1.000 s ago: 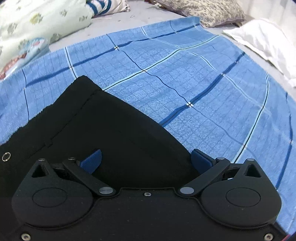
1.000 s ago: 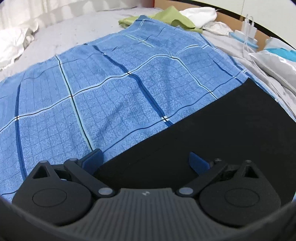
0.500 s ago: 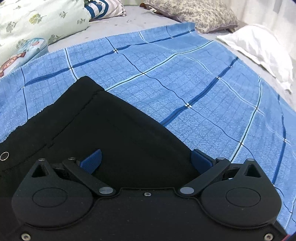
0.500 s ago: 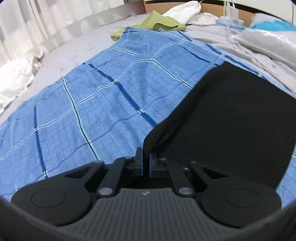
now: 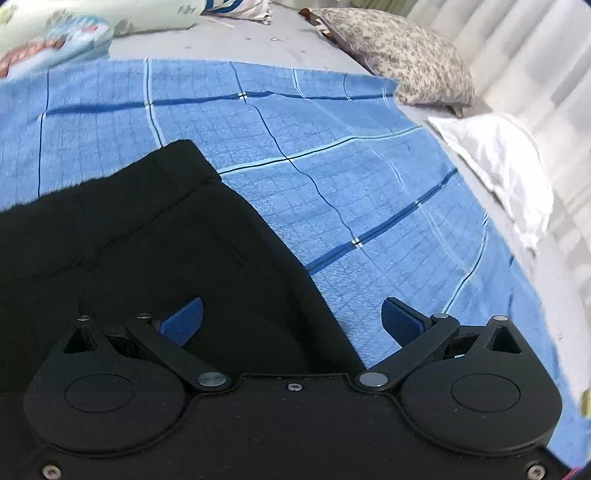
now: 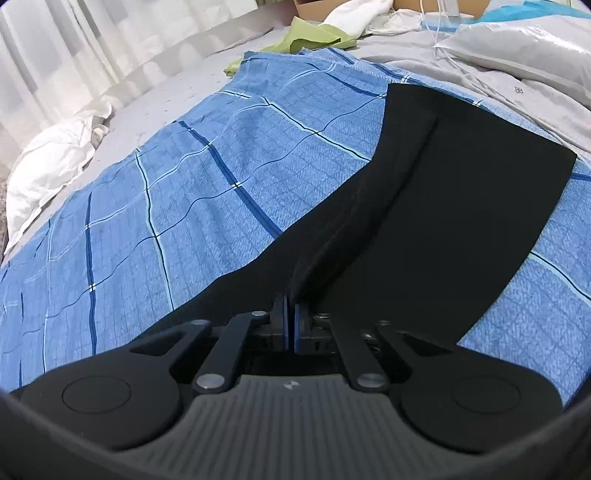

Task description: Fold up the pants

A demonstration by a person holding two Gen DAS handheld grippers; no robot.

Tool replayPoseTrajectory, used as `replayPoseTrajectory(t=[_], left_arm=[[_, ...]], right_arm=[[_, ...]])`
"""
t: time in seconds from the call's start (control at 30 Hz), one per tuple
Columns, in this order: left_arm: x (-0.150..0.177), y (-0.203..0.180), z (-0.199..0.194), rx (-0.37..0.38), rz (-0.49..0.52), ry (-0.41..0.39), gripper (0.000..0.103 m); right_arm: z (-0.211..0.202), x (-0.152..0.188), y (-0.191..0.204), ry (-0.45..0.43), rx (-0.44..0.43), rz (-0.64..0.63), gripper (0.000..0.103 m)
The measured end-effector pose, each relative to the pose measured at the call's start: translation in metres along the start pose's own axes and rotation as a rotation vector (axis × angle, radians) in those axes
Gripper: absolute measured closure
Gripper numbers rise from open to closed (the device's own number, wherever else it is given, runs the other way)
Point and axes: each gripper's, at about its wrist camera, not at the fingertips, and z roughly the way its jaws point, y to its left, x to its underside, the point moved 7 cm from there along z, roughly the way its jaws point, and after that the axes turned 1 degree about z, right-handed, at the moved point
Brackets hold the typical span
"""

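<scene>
Here, one black pants (image 6: 461,192) on one blue blanket (image 6: 184,206); right gripper (image 6: 290,325) pinches its fabric, left gripper (image 5: 291,321) spread.

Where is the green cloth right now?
In the right wrist view, the green cloth lies crumpled at the top, just past the far edge of the blue checked blanket, beside some white cloth.

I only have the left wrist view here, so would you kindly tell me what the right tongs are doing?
Observer: The right tongs are shut on a fold of the black pants.
Operator: Thank you. Is the leg lying flat?
Observer: No, it rises off the blue checked blanket toward the pads.
Operator: And what lies beyond the blanket's far end?
Observer: A green cloth.
</scene>
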Motion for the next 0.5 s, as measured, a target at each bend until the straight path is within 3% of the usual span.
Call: replayPoseTrajectory(t=[0.23, 0.27, 0.3, 0.33, 0.37, 0.4, 0.5], left_arm=[[0.020, -0.025, 0.011, -0.183, 0.252, -0.024, 0.003], [0.023, -0.028, 0.010, -0.207, 0.288, -0.035, 0.010], [0.026, -0.027, 0.005, -0.241, 0.309, -0.074, 0.037], [0.028, -0.025, -0.004, -0.246, 0.311, -0.124, 0.073], [0.029, -0.024, -0.011, -0.219, 0.312, -0.145, 0.087], [0.029, -0.023, -0.016, -0.159, 0.315, -0.138, 0.097], [0.026, -0.005, -0.040, -0.059, 0.262, -0.146, 0.100]], right_arm=[[-0.004, 0.006, -0.007, -0.006, -0.022, -0.011, 0.099], [-0.005, 0.005, -0.007, -0.012, -0.028, -0.007, 0.099], [-0.006, 0.006, -0.007, -0.023, -0.040, 0.001, 0.099], [-0.009, 0.005, -0.008, -0.038, -0.058, 0.014, 0.099], [-0.012, 0.004, -0.010, -0.048, -0.074, 0.029, 0.099], [-0.016, 0.004, -0.012, -0.055, -0.085, 0.043, 0.100], [-0.031, 0.002, -0.017, -0.074, -0.107, 0.047, 0.100]])
